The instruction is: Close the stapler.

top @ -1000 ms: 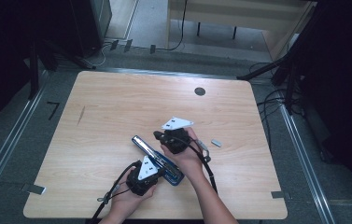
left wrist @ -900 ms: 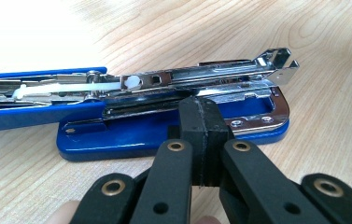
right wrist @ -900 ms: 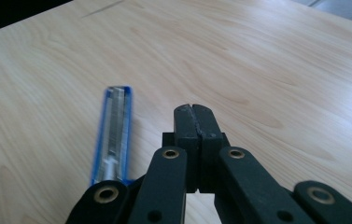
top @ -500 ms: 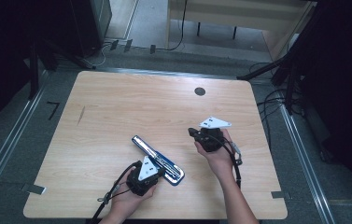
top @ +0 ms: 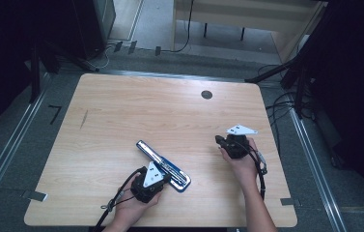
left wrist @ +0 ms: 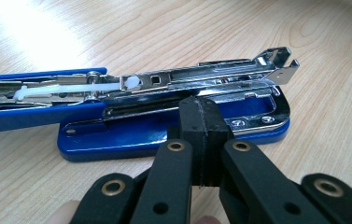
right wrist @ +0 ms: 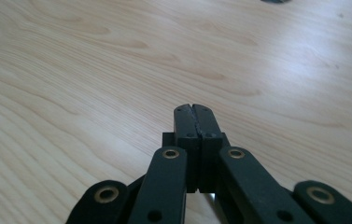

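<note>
Stapler [top: 162, 165] lies flat on the desk [top: 121, 116], swung open: blue top arm out to one side, chrome staple channel exposed over the blue base. It sits right ahead of the left fingers.

Left gripper [left wrist: 200, 122]: fingers pressed together, nothing between them. In the left gripper view the tips are just in front of the stapler base, at or on its near edge; contact can't be confirmed. In the high view the left hand [top: 133, 205] comes in from the bottom edge, forearm low, gripper [top: 164, 178] pointing up and to the right at the near end of the stapler, grey three-cornered plate on top, cable trailing off toward the desk's near edge.

Right gripper [right wrist: 193, 122]: fingers also fully together, empty, bare wood grain ahead of them. In the high view the right hand [top: 241, 162] is well apart from the stapler, off to its right, forearm running up from the bottom edge, gripper [top: 218, 140] pointing left across the desk, grey plate above it, cable looping back along the wrist.

Small embossed marks show on the stapler's metal anvil plate beside the left fingers, too small to read.
</note>
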A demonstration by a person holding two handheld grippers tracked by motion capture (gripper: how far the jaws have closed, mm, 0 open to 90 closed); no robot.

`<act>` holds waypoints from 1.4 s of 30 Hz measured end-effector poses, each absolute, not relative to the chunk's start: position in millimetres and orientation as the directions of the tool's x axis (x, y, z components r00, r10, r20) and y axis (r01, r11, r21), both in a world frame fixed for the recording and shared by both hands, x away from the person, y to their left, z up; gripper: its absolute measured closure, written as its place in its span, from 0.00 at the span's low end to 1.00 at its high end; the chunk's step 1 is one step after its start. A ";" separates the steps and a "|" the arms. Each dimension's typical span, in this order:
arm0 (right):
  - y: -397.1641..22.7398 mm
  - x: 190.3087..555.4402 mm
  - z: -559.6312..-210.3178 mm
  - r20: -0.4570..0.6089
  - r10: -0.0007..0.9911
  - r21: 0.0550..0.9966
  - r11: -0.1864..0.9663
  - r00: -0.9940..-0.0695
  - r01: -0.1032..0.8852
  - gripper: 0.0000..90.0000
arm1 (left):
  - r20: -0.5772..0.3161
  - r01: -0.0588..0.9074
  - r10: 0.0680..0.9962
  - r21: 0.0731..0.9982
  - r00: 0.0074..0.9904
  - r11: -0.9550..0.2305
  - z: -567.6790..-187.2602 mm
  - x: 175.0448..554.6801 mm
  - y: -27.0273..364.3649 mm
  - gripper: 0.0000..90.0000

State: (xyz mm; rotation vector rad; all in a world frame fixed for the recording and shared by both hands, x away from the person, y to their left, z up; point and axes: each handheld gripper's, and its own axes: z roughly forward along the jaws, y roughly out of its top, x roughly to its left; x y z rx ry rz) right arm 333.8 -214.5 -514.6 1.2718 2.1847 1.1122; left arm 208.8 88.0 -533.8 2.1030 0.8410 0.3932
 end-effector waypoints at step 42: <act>-241.9 306.1 -535.0 0.098 0.890 0.756 0.225 -0.446 0.615 0.95 | -0.012 0.430 0.685 0.786 0.729 -0.443 -533.8 208.8 88.1 1.00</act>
